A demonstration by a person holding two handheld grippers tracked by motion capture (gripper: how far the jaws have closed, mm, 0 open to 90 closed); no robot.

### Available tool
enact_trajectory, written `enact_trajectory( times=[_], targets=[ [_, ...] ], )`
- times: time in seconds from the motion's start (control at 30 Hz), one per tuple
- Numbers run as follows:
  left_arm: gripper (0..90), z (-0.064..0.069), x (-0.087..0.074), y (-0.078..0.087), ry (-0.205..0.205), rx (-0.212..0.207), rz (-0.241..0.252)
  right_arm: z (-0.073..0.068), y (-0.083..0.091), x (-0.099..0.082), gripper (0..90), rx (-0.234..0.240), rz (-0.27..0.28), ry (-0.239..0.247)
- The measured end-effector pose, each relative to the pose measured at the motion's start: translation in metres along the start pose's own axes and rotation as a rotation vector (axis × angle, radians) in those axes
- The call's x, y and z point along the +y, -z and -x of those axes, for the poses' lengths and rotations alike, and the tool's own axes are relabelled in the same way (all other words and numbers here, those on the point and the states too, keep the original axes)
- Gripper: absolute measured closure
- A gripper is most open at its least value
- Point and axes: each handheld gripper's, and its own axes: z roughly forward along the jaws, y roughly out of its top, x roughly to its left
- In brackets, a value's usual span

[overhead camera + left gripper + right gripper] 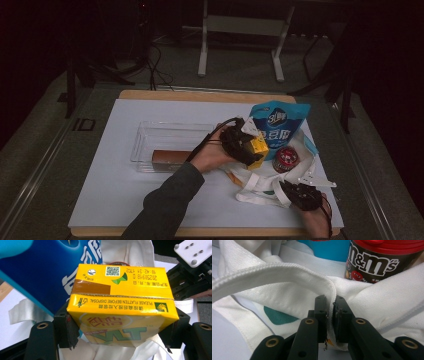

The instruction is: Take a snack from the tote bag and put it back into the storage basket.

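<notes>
My left gripper (120, 326) is shut on a yellow drink carton (122, 302), one jaw pressing each narrow side. In the high view this gripper (251, 148) holds the carton (261, 146) just above a white cloth bag (260, 186), in front of a blue snack pouch (278, 125). A red-lidded M&M's can (286, 159) lies on the bag's cloth. My right gripper (330, 311) is shut on a folded edge of the white bag (274, 287), with the can (374, 262) right behind it. Near the table's front right, the right gripper (287, 190) pinches the bag's near edge.
A clear plastic tray (150, 132) sits left of centre on the white mat, with a brown box (170, 158) in its near side. The mat's front left is bare. Table legs and cables stand on the floor beyond the far edge.
</notes>
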Motion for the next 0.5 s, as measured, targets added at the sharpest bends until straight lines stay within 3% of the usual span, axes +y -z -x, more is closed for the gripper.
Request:
enact_trajectory(
  times=[0.5],
  targets=[
    [29.1, -0.008, -0.005, 0.027, 0.002, 0.019, 0.017, 0.0, 0.0, 0.0, 82.6, 0.0, 0.002, -0.003]
  ],
)
